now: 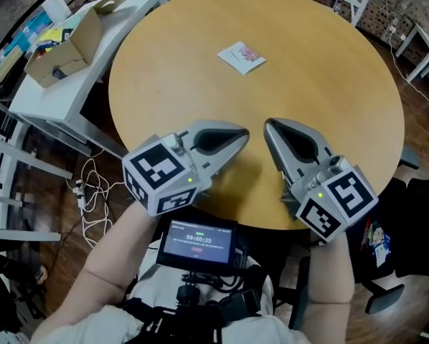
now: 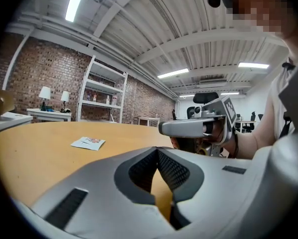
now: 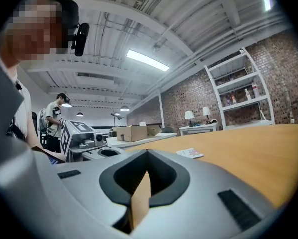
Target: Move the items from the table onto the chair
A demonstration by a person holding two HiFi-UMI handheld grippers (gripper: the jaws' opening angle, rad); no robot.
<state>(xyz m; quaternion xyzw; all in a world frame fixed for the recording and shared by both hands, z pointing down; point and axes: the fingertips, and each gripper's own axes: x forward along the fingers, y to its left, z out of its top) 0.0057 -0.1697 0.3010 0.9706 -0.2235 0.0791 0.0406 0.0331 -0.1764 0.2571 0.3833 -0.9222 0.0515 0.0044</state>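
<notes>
A small white packet point(image 1: 241, 56) with a pink print lies flat on the far half of the round wooden table point(image 1: 329, 84); it also shows in the left gripper view point(image 2: 88, 143) and the right gripper view point(image 3: 190, 153). My left gripper point(image 1: 243, 133) point(image 2: 157, 151) and right gripper point(image 1: 268, 125) point(image 3: 147, 153) hover side by side over the table's near edge, tips turned toward each other. Both are well short of the packet. Both are shut, with nothing between the jaws.
A white side table point(image 1: 121, 20) at the far left carries an open cardboard box point(image 1: 64, 49). Cables point(image 1: 92, 192) lie on the floor left of the round table. A black chair point(image 1: 415, 221) stands at the lower right. A person stands in the background point(image 3: 54, 121).
</notes>
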